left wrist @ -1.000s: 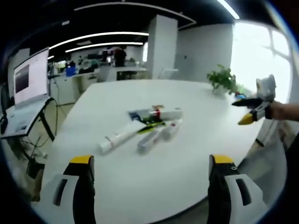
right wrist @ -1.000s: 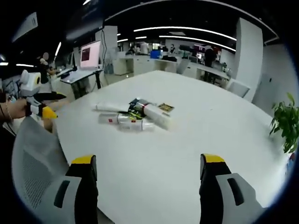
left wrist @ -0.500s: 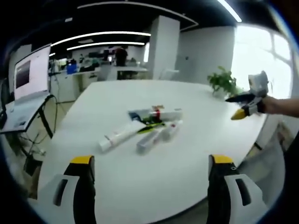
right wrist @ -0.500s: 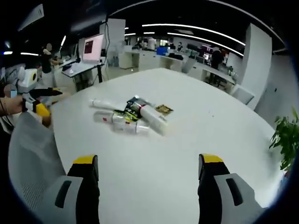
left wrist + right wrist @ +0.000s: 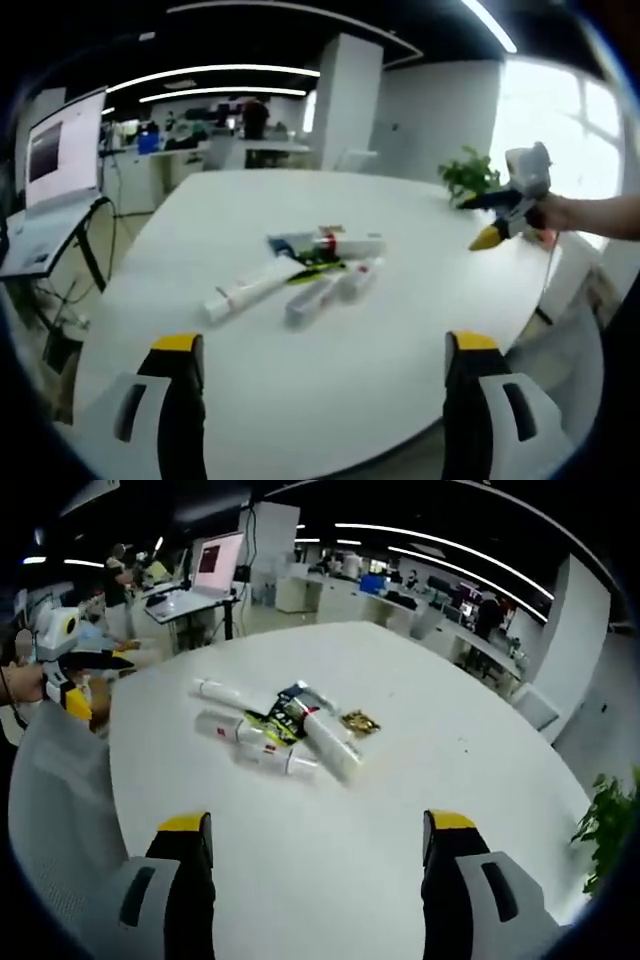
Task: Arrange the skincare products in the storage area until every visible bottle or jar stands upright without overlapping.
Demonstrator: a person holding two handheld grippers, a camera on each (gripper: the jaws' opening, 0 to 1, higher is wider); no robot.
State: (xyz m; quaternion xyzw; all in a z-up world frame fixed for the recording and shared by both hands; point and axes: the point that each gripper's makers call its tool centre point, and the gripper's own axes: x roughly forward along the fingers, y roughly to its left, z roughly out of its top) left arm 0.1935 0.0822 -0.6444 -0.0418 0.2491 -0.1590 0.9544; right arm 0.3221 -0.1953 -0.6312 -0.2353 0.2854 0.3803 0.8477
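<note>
Several white skincare tubes and bottles (image 5: pixel 300 278) lie on their sides in a loose pile at the middle of the white table (image 5: pixel 400 350); the same pile (image 5: pixel 280 730) shows in the right gripper view, with a dark packet (image 5: pixel 292 704) on top. My left gripper (image 5: pixel 325 400) is open over the table's near edge with nothing between its jaws. My right gripper (image 5: pixel 315 880) is open too, short of the pile and holding nothing. The right gripper (image 5: pixel 500 222) comes in from the right of the left gripper view, and the left gripper (image 5: pixel 70 675) from the left of the right gripper view.
A potted plant (image 5: pixel 470 175) stands at the table's far edge. A monitor on a stand (image 5: pixel 60 160) is left of the table. A grey mesh chair back (image 5: pixel 60 820) sits by the table's edge. Desks and people fill the office behind.
Both hands have shifted. The right gripper has moved in over the table towards the pile, and its view now looks down on the pile more. The products lie as before.
</note>
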